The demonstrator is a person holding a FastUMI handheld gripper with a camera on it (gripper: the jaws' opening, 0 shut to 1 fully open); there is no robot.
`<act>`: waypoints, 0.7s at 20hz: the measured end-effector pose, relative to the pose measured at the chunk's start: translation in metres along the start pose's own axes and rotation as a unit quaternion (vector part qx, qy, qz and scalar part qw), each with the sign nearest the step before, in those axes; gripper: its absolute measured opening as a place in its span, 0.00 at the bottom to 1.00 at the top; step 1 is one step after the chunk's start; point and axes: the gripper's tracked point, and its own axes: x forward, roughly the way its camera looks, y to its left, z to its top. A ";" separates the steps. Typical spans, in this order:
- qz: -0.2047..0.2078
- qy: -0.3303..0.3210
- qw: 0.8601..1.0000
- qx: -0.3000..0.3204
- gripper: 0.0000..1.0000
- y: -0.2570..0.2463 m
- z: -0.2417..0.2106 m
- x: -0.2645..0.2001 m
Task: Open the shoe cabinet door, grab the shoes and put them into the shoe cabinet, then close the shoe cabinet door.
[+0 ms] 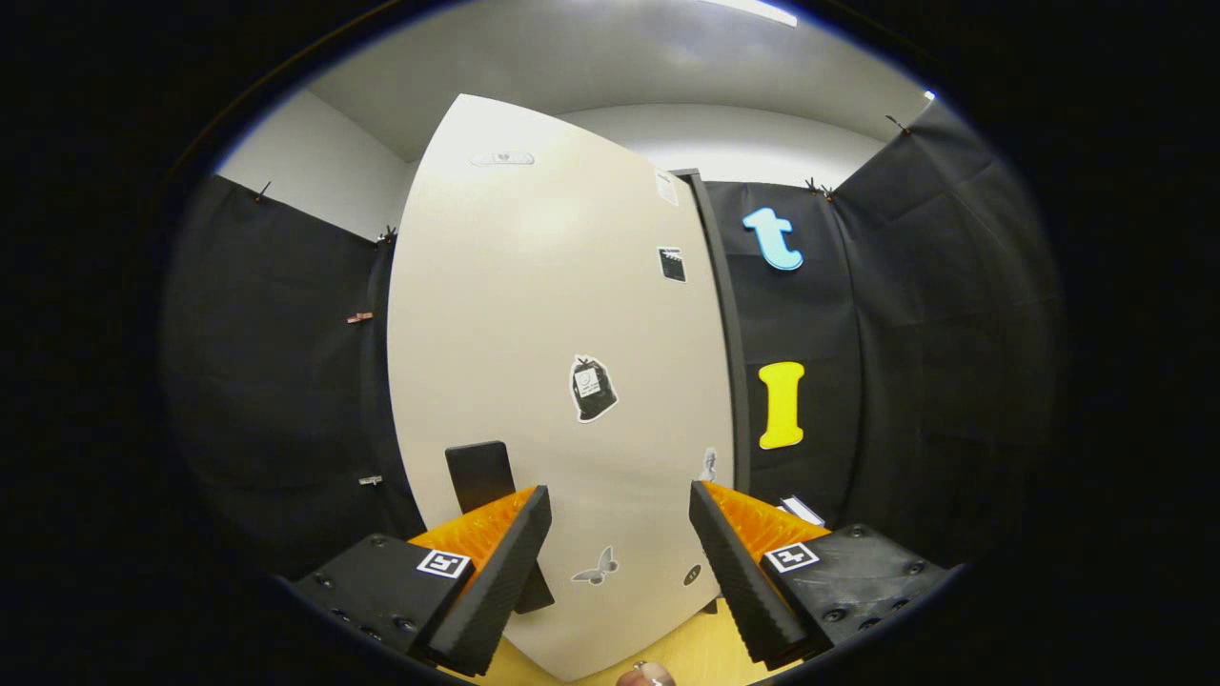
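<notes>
A tall cream cabinet door (534, 314) with several small stickers stands just ahead of my fingers. Its dark handle (481, 476) is a flat upright block on the door's left side, partly hidden behind my left finger. The cabinet's dark edge (726, 333) runs down along the door's right side. My gripper (620, 510) is open, its fingers spread wide with nothing between them, pointing at the door's lower part. The handle sits beyond the left fingertip, not between the fingers.
Black cloth walls close in on both sides of the cabinet. A light wooden floor (696, 648) shows below the door between my fingers. A small white object (801, 510) lies low beside the cabinet's right side, beyond my right finger.
</notes>
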 end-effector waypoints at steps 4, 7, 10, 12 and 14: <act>0.024 0.000 1.000 -0.009 0.96 0.042 -0.008 0.038; 0.040 0.000 0.999 -0.015 0.96 0.073 -0.017 0.074; 0.035 -0.003 0.999 -0.026 0.96 0.091 -0.022 0.102; 0.025 -0.007 0.999 -0.026 0.95 0.093 -0.025 0.112; 0.015 -0.010 1.000 -0.023 0.95 0.098 -0.025 0.123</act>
